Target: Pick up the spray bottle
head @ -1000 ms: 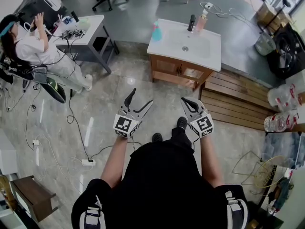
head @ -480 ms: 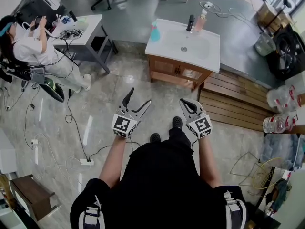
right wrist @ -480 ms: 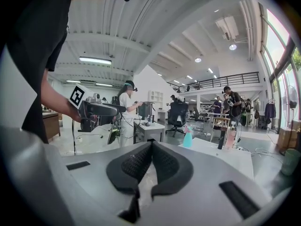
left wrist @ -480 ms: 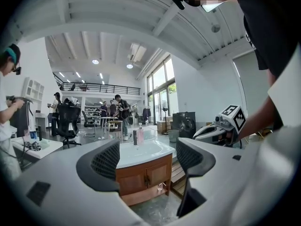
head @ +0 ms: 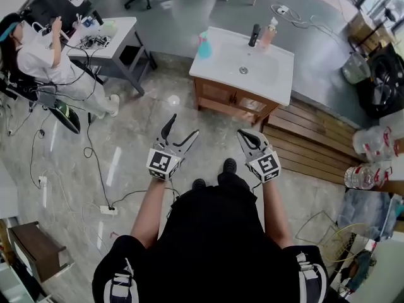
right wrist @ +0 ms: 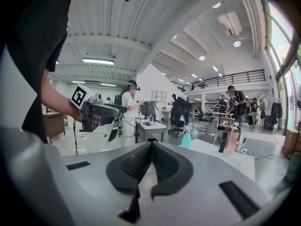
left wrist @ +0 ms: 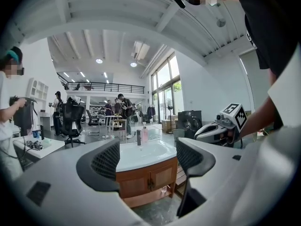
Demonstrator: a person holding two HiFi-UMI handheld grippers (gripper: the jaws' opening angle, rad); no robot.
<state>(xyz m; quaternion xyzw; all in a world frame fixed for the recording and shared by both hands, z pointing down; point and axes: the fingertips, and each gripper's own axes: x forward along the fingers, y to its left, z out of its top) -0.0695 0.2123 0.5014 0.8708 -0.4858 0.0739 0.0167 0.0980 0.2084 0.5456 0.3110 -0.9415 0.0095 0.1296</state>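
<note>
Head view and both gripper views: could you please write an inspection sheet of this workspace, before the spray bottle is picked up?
Surface: white sink countertop on a wooden cabinet, well ahead of both grippers.
Job's things: teal spray bottle upright at the countertop's left edge in the head view, untouched.
Clutter: black tap and pinkish bottle at the back edge.
Grippers: left gripper open, nothing between its jaws; right gripper shut, empty.
Cables: a cable runs over the floor to a power strip.
Surroundings: seated person at a white desk; wooden slats; large water bottles.
</note>
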